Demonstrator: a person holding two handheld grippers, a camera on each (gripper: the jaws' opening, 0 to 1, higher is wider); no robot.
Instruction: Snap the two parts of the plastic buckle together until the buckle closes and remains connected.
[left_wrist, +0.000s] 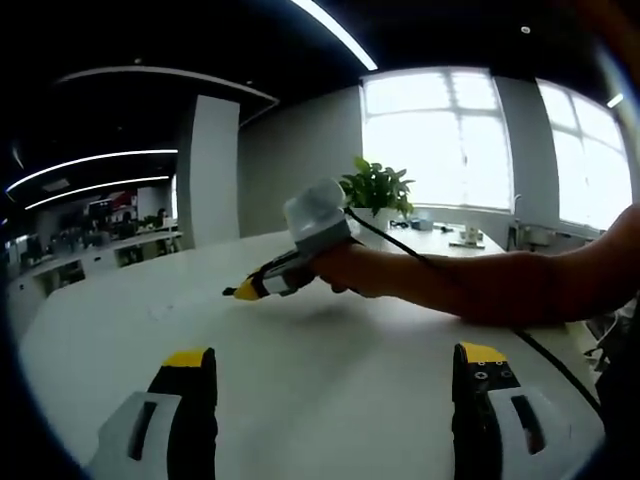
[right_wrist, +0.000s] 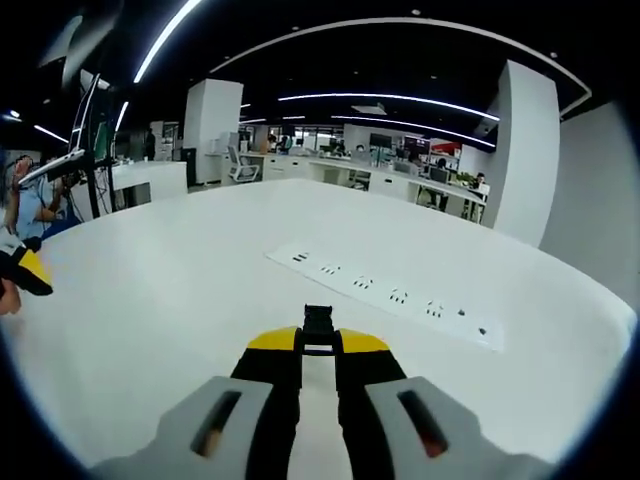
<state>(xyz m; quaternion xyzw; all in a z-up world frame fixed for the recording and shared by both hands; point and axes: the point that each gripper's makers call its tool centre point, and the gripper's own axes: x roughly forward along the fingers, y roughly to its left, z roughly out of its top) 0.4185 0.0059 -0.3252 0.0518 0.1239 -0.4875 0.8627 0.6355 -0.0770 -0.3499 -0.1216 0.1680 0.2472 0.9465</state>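
Right gripper clamped on a black buckle part, left gripper spread wide over the white table.

From where the right gripper's camera looks, its two yellow-tipped jaws are drawn in close and pinch a small black plastic buckle part, which pokes out just past the tips, above the table; farther off a strip of sockets lies set flush in the tabletop, and desks and pillars stand well behind. In the left gripper view the jaws stand wide apart with nothing between them. Across the table there, a person's hand grips the right gripper, its yellow tip pointing left, a black cable trailing along the forearm; a potted plant sits near the bright windows behind.
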